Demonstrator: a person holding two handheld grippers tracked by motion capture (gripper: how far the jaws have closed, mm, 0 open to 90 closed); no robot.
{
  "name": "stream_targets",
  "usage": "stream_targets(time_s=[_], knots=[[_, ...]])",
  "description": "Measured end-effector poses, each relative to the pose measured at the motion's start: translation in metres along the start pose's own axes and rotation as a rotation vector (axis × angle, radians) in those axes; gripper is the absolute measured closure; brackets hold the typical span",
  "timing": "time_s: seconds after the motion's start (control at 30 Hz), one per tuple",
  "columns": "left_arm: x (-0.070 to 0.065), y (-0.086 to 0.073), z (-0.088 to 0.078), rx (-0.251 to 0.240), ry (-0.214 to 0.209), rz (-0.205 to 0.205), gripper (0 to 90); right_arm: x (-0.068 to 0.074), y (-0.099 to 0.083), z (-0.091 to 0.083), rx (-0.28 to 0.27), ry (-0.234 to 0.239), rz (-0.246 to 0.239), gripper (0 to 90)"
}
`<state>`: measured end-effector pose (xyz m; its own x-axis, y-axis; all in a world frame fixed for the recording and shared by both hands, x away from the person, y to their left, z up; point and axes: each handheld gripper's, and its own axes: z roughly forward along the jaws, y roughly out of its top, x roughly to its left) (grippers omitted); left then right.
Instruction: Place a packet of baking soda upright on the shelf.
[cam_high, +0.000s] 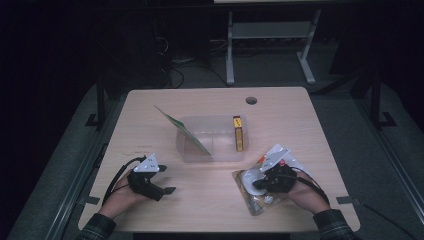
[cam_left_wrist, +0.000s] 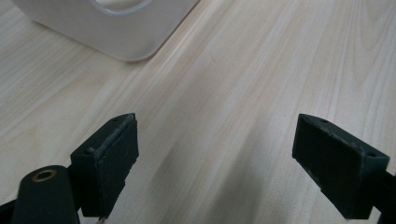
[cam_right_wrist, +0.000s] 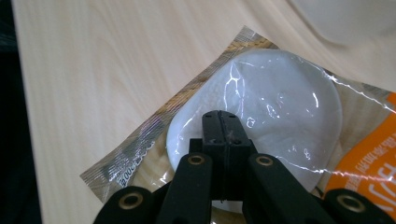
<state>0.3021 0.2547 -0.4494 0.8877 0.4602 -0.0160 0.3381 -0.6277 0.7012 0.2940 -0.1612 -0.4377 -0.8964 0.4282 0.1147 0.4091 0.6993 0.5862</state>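
Pale wood grain covers the desk (cam_high: 215, 200), which carries a clear plastic bin (cam_high: 212, 137) near its middle; a green-edged card (cam_high: 182, 131) leans tilted at the bin's left end, and a yellow and red box (cam_high: 238, 133) stands along its right wall; a round hole (cam_high: 251, 100) sits in the desk beyond the bin. Nearer the person, toward the right, lies a clear wrapped packet (cam_high: 252, 192) with a round white cake inside and an orange printed strip at one end; it rests flat on the desk, just in front of the bin's right corner. The right gripper (cam_high: 261, 184) lies over this packet; in the right gripper view its fingers (cam_right_wrist: 219, 128) are pressed together, pad against pad, their tips over the glossy wrapper (cam_right_wrist: 280, 102) above the white cake; whether any film is pinched between them I cannot tell. The left gripper (cam_high: 167, 190) rests low at the desk's left, well apart from the packet; in the left gripper view its fingers (cam_left_wrist: 109, 161) stand wide apart over bare wood with nothing between them, and a rounded white corner of the bin (cam_left_wrist: 116, 28) shows beyond.
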Motion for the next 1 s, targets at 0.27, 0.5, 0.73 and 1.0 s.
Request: stream_targets(time_s=[0.27, 0.5, 0.73, 1.0], knots=[[-0.003, 0.002, 0.001, -0.003, -0.011, 0.011, 14.1, 0.027, 0.021, 0.021, -0.002, 0.043, -0.068, 90.0], [-0.005, 0.003, 0.003, 0.002, -0.021, 0.018, 14.0, 0.044, 0.035, 0.033, -0.005, 0.054, -0.112, 90.0], [-0.008, 0.006, 0.003, -0.014, -0.037, 0.025, 14.1, 0.058, 0.046, 0.044, -0.009, 0.072, -0.150, 90.0], [-0.013, 0.010, 0.004, -0.044, -0.055, 0.023, 14.1, 0.066, 0.051, 0.047, -0.040, 0.077, -0.175, 87.7]])
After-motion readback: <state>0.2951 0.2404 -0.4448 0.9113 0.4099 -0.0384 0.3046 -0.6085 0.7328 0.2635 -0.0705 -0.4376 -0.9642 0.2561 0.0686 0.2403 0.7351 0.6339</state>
